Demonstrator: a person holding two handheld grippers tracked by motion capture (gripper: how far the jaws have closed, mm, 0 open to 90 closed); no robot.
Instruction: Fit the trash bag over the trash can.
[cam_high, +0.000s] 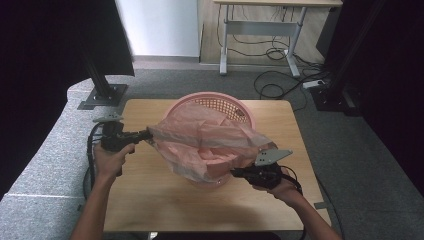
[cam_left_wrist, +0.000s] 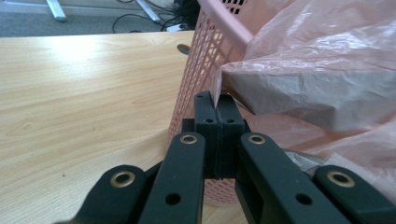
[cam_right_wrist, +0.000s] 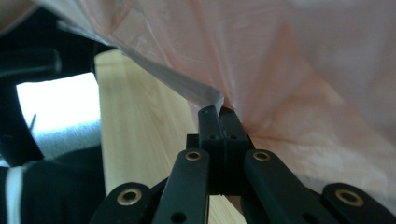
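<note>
A thin pink plastic bag (cam_high: 210, 137) drapes a round pink mesh basket (cam_high: 235, 106) on the wooden tabletop (cam_high: 150, 185). The left gripper (cam_high: 148, 134) and right gripper (cam_high: 235, 173) each have their jaws clenched on the bag's edge.

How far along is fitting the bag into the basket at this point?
Done: the thin pink plastic bag is opened and draped over the round pink mesh basket on the wooden table. In hand: the left gripper and right gripper each pinch the bag's edge. Left: pulling the rim down around the basket's lip, which isn't wrapped yet.
</note>
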